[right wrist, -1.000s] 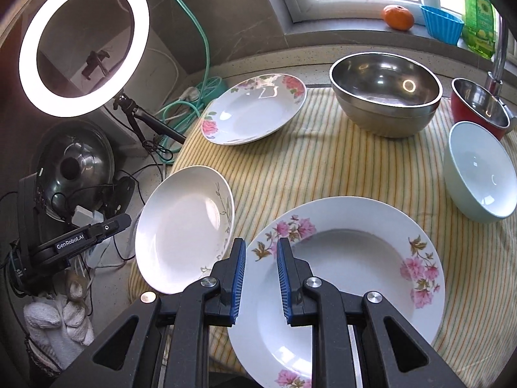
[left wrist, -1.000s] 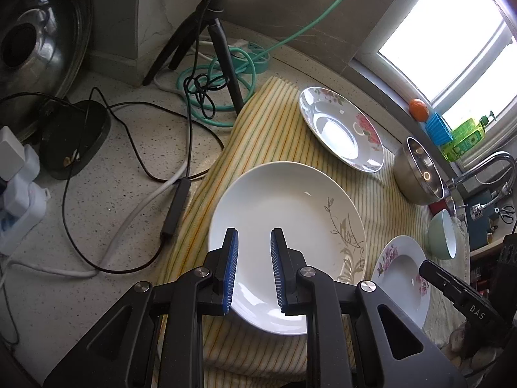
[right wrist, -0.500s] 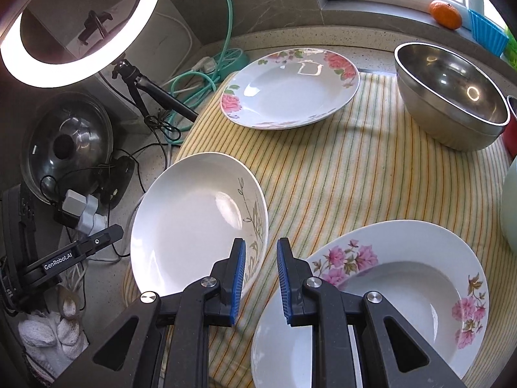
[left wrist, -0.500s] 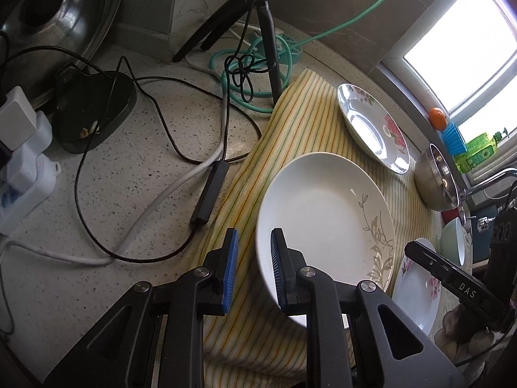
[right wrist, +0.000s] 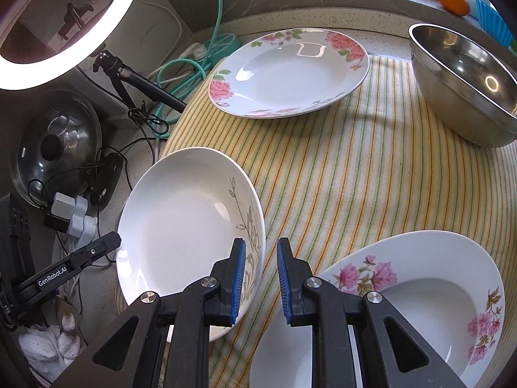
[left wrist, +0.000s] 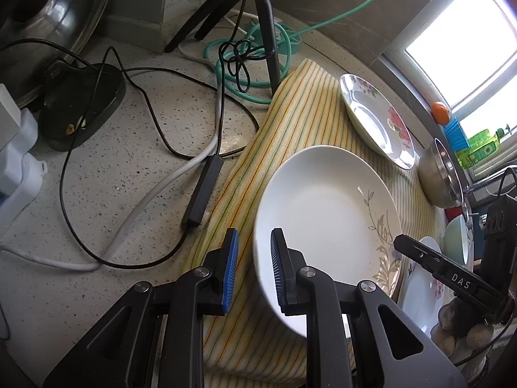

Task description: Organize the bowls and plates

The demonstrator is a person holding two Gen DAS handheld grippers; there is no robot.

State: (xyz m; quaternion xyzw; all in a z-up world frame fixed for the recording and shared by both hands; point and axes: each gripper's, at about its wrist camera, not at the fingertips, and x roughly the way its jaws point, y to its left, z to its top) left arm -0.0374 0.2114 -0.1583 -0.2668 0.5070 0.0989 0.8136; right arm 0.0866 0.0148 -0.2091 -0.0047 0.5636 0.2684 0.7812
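A white plate with a grey leaf pattern (left wrist: 326,223) (right wrist: 181,226) lies on the striped cloth (left wrist: 290,123) (right wrist: 349,177). My left gripper (left wrist: 253,271) is open, its jaws straddling the plate's left rim. My right gripper (right wrist: 260,278) is open, its jaws straddling the plate's right rim. A pink-flowered plate (right wrist: 420,297) lies right of my right gripper. Another flowered plate (right wrist: 290,71) (left wrist: 376,119) lies at the back. A steel bowl (right wrist: 465,84) (left wrist: 439,174) stands back right. A pale green bowl (left wrist: 457,239) shows at the right of the left wrist view.
Black and white cables (left wrist: 139,148), a green hose (left wrist: 258,48), a tripod leg (left wrist: 268,32) and power adapters (left wrist: 16,148) lie on the counter left of the cloth. A pot lid (right wrist: 55,142) leans at the far left. An orange (right wrist: 452,0) sits on the windowsill.
Both grippers have swung toward the white leaf plate and closed in on its opposite rims. The right gripper moved left off the pink-flowered plate. Jaw openings look unchanged.
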